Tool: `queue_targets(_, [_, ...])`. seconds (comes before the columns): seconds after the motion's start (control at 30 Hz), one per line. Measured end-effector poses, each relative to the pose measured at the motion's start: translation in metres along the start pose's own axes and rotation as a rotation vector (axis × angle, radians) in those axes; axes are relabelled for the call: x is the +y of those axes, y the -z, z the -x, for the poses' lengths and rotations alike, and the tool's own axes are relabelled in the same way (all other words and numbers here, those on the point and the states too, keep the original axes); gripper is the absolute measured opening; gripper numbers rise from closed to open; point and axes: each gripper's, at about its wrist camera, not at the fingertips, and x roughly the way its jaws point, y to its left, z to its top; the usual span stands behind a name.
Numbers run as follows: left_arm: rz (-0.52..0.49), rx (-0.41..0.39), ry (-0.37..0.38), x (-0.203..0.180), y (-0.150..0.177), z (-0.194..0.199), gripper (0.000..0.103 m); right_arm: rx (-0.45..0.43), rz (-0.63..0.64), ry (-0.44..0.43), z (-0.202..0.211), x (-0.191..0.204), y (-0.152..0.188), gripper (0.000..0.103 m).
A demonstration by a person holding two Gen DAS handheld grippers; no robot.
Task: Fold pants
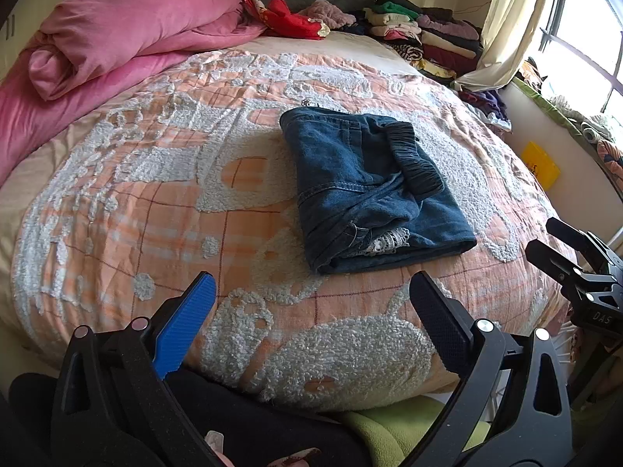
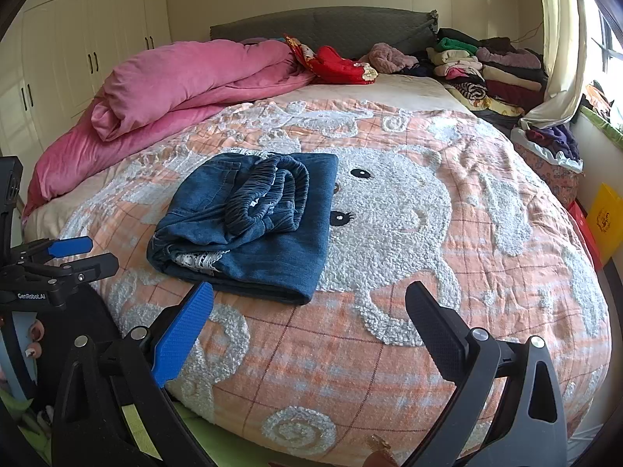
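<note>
Now pants (image 1: 373, 190) lie folded in compact denim bundle, mid-bed toward near edge of bed (image 1: 163, 210), elastic waistband on top. My read: soft, fairly heavy, grippy, not fragile; layers may slump, so pinch thick folded edge at near side. Left tongs (image 1: 311, 311) spread wide, empty, touching nothing I see. Right tongs (image 2: 309, 323) likewise gaping, empty, short of bundle.

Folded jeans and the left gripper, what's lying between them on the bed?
Only bare bedspread lies between the folded jeans and the open left gripper, shown in the left wrist view.
</note>
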Motion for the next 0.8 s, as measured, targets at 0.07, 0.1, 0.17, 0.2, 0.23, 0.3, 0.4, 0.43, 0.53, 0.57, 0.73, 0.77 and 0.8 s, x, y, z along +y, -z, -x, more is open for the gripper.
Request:
queue_targets(0.07, [0.001,0.001,0.001,0.0000,0.0002,-0.0003,0.093,0.001,-0.001,0.003,0.0000,0.0001,0.0001,0.098])
queue_targets(0.1, [0.000,0.001,0.001,-0.0002,0.0002,-0.0004,0.093,0.001,-0.001,0.002,0.0000,0.0001,0.0000,0.098])
queue_targets(0.17, [0.000,0.002,0.000,0.0001,0.0002,-0.0001,0.093,0.002,-0.003,0.003,0.0003,-0.0003,0.0009,0.098])
queue_targets(0.2, [0.000,0.001,0.001,-0.0003,0.0003,-0.0005,0.093,0.002,-0.002,0.003,0.0004,-0.0003,0.0009,0.098])
queue_targets(0.23, [0.000,0.002,0.000,0.0001,0.0001,0.0001,0.093,0.001,-0.002,0.004,0.0003,-0.0003,0.0009,0.098])
queue_targets(0.3, [0.001,0.001,0.001,-0.0002,0.0004,-0.0006,0.093,0.001,-0.003,0.003,0.0002,-0.0005,0.0008,0.098])
queue_targets(0.4, [0.001,0.001,0.002,-0.0002,0.0005,-0.0008,0.093,0.002,-0.004,0.008,0.0000,-0.0012,0.0016,0.098])
queue_targets(0.43, [0.001,0.001,0.003,0.0000,0.0005,-0.0001,0.093,0.003,-0.004,0.010,-0.0004,-0.0013,0.0020,0.098])
queue_targets(0.53, [0.001,0.002,0.003,-0.0003,0.0005,0.0002,0.093,0.004,-0.003,0.011,-0.0004,-0.0011,0.0020,0.098])
queue_targets(0.57, [0.001,0.002,0.004,-0.0001,0.0004,0.0007,0.093,0.003,-0.002,0.012,-0.0003,-0.0009,0.0019,0.098])
queue_targets(0.73, [0.001,0.002,0.006,-0.0001,0.0007,0.0006,0.093,0.004,0.000,0.016,-0.0016,-0.0018,0.0025,0.098])
queue_targets(0.77, [0.000,0.002,0.005,-0.0002,0.0009,0.0004,0.093,0.004,0.000,0.019,-0.0016,-0.0019,0.0025,0.098])
queue_targets(0.8, [0.000,0.002,0.004,-0.0001,0.0009,0.0003,0.093,0.003,0.000,0.021,-0.0015,-0.0023,0.0026,0.098])
